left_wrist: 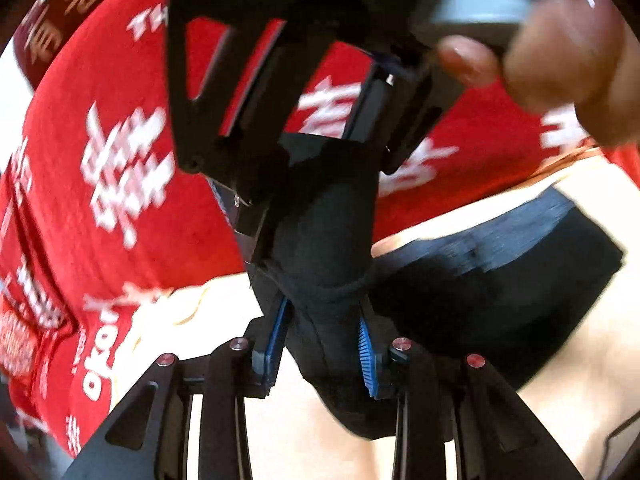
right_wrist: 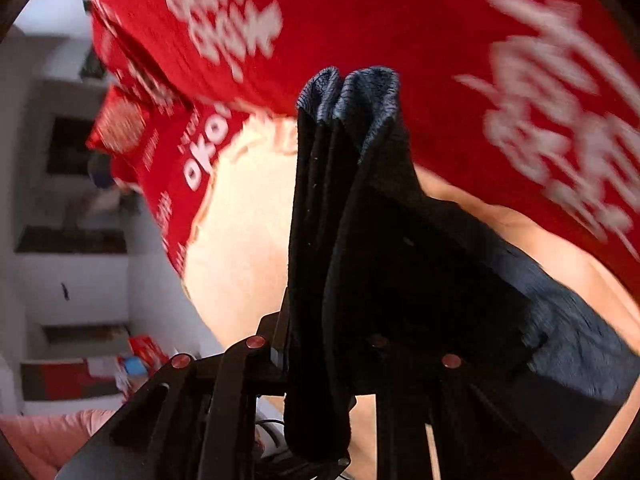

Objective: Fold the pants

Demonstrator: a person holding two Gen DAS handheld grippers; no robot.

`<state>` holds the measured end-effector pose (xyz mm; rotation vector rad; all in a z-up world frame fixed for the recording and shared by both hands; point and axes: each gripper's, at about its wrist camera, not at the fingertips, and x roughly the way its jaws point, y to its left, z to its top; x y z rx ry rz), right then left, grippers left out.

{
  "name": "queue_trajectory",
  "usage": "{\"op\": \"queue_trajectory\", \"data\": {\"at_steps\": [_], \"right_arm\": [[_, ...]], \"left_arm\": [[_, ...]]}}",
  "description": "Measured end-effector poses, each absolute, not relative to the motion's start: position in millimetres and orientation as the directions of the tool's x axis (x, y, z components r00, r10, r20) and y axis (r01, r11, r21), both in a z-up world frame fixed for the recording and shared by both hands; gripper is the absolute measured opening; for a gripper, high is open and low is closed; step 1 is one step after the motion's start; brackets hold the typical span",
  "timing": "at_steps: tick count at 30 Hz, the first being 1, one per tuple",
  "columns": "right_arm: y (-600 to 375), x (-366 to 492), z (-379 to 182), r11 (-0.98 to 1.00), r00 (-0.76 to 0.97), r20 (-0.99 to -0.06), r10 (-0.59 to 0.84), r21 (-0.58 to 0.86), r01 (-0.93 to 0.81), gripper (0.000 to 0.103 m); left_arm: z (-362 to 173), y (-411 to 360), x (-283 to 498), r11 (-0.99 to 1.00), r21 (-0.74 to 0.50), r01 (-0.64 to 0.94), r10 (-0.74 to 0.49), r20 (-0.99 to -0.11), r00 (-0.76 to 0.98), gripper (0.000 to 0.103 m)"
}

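Note:
The black pants [left_wrist: 460,280] hang lifted above a pale cream surface [left_wrist: 560,400]. My left gripper [left_wrist: 324,344] is shut on a bunched part of the pants, with the blue pads [left_wrist: 366,356] pressing the cloth from both sides. The other gripper shows right in front of it in the left wrist view [left_wrist: 304,128], gripping the same fabric higher up. In the right wrist view my right gripper [right_wrist: 340,360] is shut on a gathered fold of the pants [right_wrist: 352,208]; its fingertips are hidden by the cloth.
A red cloth with white lettering [left_wrist: 120,140] fills the background in both views [right_wrist: 360,40]. A hand [left_wrist: 560,48] shows at the upper right. White shelves [right_wrist: 72,240] and a pink cushion [right_wrist: 40,436] are at the left.

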<state>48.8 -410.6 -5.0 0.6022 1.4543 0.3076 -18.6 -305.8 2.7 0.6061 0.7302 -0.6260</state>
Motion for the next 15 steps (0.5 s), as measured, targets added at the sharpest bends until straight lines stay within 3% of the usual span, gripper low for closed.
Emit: {"op": "queue_trajectory", "data": {"at_steps": [8, 15], "right_arm": [[-526, -72, 35, 0.754, 0.318, -0.799, 0.510, 0.593, 0.282, 0.019], [-601, -150, -5, 0.697, 0.345, -0.814, 0.468, 0.580, 0.422, 0.019]], "left_arm": [[30, -405, -107, 0.500, 0.247, 0.830, -0.429, -0.762, 0.485, 0.033], [-9, -489, -183, 0.340, 0.279, 0.898, -0.417, -0.811, 0.410, 0.033]]}}
